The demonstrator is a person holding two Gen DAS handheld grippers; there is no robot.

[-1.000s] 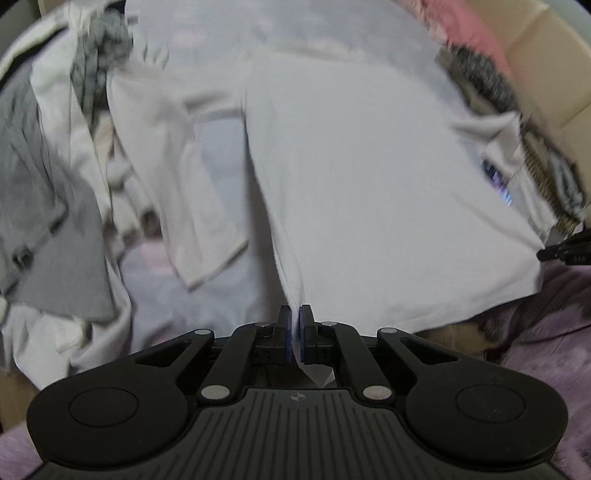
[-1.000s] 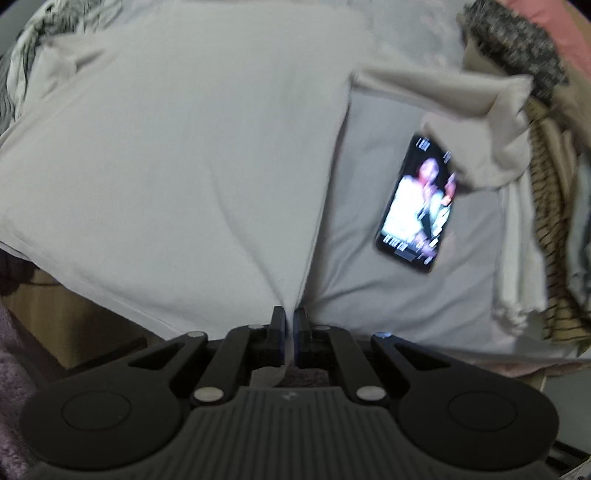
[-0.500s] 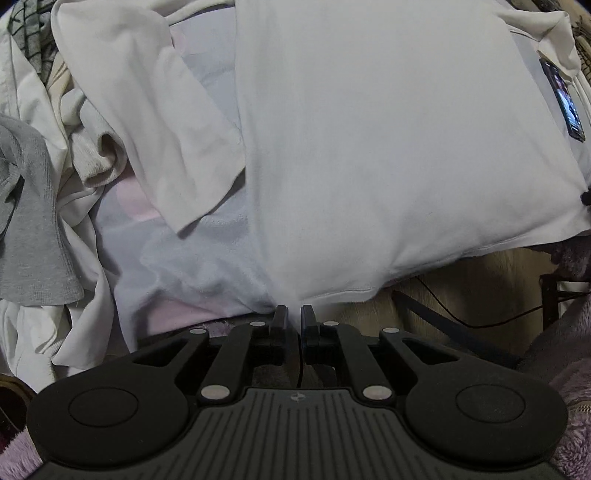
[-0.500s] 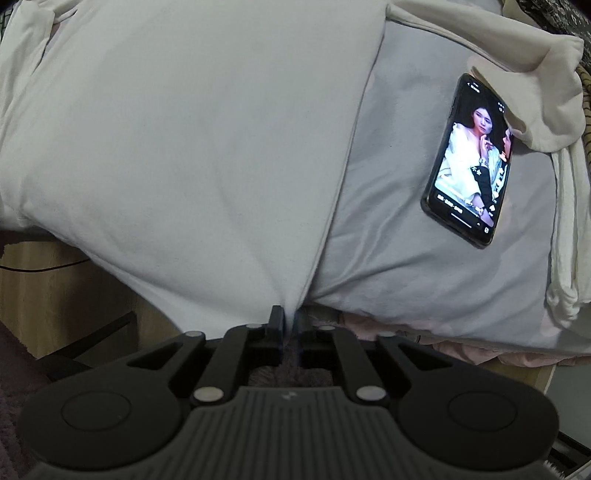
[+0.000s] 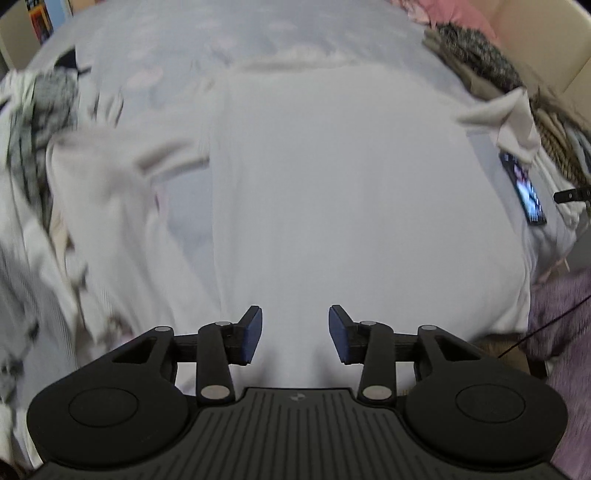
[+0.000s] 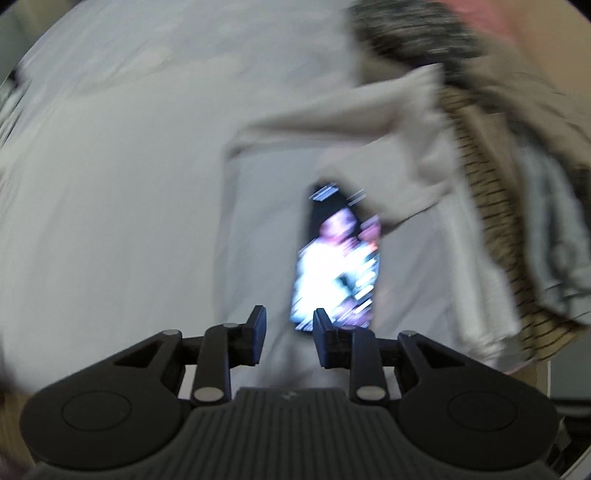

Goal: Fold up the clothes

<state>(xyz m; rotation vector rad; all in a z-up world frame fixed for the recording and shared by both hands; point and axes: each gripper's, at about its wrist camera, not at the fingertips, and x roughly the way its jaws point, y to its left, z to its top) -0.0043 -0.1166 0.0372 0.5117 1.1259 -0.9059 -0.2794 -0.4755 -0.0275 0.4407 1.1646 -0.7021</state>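
Both hand-held grippers have let go of the hem — left hand-held gripper (image 5: 295, 334) and right hand-held gripper (image 6: 289, 338) are opening, empty — one white shirt (image 5: 351, 206) flat on the bed (image 5: 229, 33), one phone (image 6: 338, 258) beside it.

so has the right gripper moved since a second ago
Yes. The right gripper has shifted right: it was at the shirt hem left of the phone, and now sits at the phone's near end, jaws opening, nothing between them.
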